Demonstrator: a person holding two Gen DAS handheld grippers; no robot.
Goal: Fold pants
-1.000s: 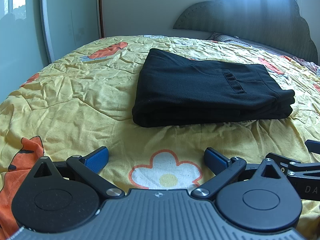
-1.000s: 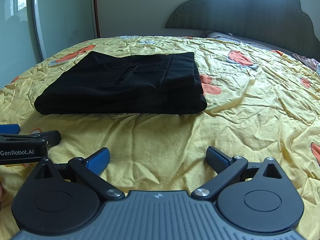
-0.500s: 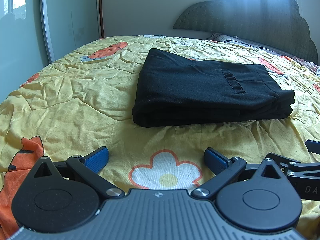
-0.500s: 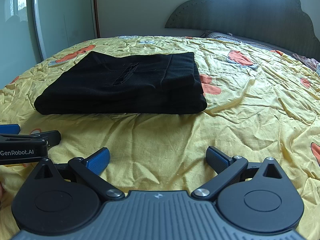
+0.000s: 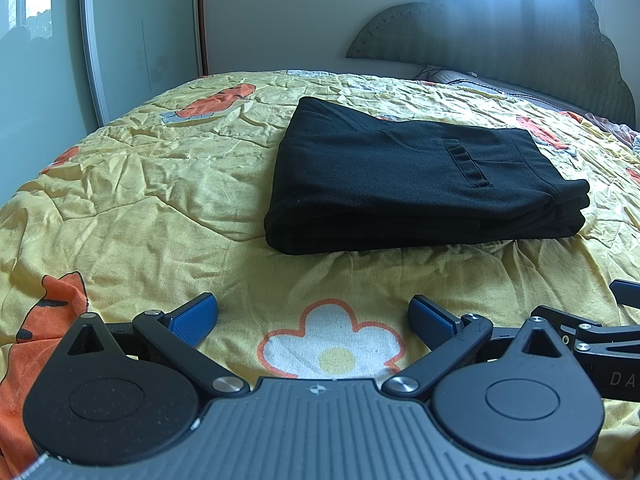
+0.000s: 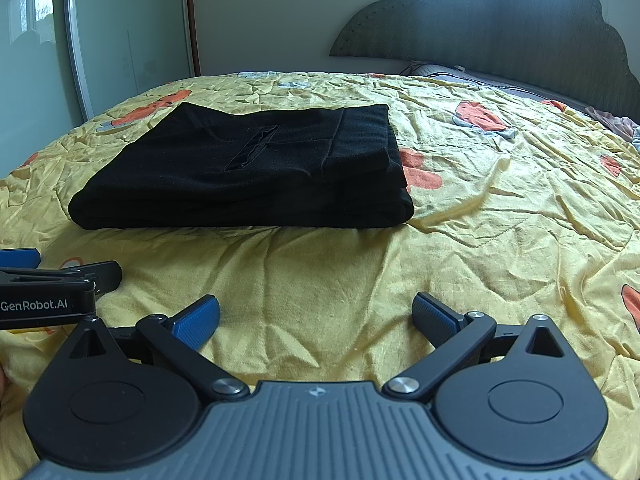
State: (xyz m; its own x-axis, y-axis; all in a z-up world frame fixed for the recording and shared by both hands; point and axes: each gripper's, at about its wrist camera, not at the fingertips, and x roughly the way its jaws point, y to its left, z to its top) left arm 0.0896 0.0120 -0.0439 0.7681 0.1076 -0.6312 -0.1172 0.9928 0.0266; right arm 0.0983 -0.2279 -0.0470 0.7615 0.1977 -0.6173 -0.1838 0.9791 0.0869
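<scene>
The left claw (image 5: pixel 313 318) was released, its blue pads (image 5: pixel 194 317) spread wide with nothing between them, hovering low over the bedspread (image 5: pixel 160 200) on the near side of the pants (image 5: pixel 404 188) and well apart from them. The right claw (image 6: pixel 316 318) was likewise released and empty, also on the near side of the pants and clear of the cloth. The pants lay as a compact black stack of several layers in the middle of the bed, edges fairly even, a pocket slit showing on the top layer. Judging by that neat bundle and both claws standing off from it, the folding looked finished, or nearly so; at most a small squaring of the edges might have remained. The left wrist view showed a white flower print (image 5: pixel 332 352) on the bedspread directly under the claw, and the layered open ends of the pants toward the right side of the stack. The right wrist view showed instead the rounded folded end on the left of the stack, the other claw's labelled body at its left margin, and more bare bedspread to the right of the pants.
</scene>
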